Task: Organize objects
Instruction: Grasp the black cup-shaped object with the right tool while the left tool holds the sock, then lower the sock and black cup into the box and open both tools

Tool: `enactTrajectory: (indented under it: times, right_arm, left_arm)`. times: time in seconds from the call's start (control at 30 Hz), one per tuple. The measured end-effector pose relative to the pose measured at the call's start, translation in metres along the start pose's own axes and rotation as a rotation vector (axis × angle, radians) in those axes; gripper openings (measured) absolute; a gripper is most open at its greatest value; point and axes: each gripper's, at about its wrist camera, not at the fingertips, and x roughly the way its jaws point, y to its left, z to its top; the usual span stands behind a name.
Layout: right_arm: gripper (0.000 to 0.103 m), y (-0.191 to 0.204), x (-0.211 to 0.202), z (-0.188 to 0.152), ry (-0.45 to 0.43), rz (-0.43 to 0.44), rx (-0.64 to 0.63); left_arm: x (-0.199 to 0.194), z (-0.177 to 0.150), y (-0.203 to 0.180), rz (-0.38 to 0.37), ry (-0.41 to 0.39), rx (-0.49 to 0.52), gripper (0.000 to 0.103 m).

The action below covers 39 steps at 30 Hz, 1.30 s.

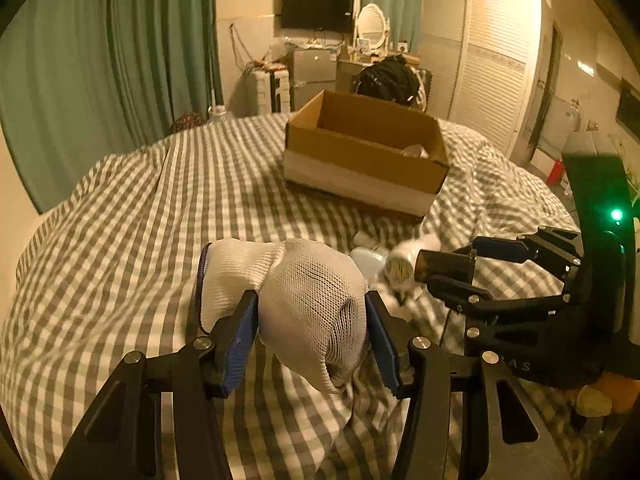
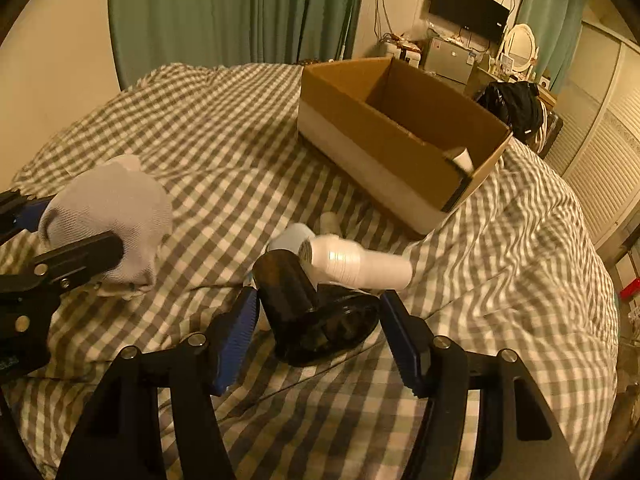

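My left gripper (image 1: 312, 320) is shut on a rolled white mesh sock bundle (image 1: 304, 304) and holds it just above the checked bedspread; it also shows in the right wrist view (image 2: 116, 216). My right gripper (image 2: 320, 320) stands open around a dark brown bottle (image 2: 304, 312) lying on the bed; the pads do not touch it. A white bottle (image 2: 352, 266) and a pale blue bottle (image 2: 290, 238) lie just beyond it. The open cardboard box (image 1: 360, 160) sits further back on the bed, with a white object (image 2: 460, 158) inside.
The bed is covered with a grey-and-white checked sheet (image 1: 180, 208), rumpled near the bottles. Green curtains (image 1: 100, 60) hang on the left. A wardrobe (image 1: 488, 60), a TV, a small fridge and a black bag stand beyond the bed.
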Motion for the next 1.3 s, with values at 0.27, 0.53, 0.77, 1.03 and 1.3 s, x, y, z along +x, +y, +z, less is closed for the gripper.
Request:
enactTrajectory:
  times: [0.27, 0.53, 0.77, 1.03, 1.3]
  right_arm:
    - [0.059, -0.018, -0.031, 0.017, -0.079, 0.015, 0.033]
    - [0.057, -0.053, -0.073, 0.066, -0.197, -0.023, 0.062]
    - [0.049, -0.082, -0.084, 0.117, -0.293, -0.042, 0.076]
    - [0.039, -0.122, -0.026, 0.172, -0.274, -0.022, 0.122]
    - [0.037, -0.155, 0.059, 0.176, -0.175, -0.009, 0.177]
  left_arm:
    - [0.003, 0.045, -0.005, -0.003, -0.053, 0.027, 0.054]
    - [0.012, 0.12, -0.013, -0.023, -0.138, 0.041, 0.054]
    - [0.039, 0.185, -0.019, -0.025, -0.192, 0.056, 0.054]
    - [0.119, 0.231, -0.018, -0.048, -0.161, 0.078, 0.054]
    - [0.194, 0.225, -0.026, -0.101, -0.098, 0.113, 0.054]
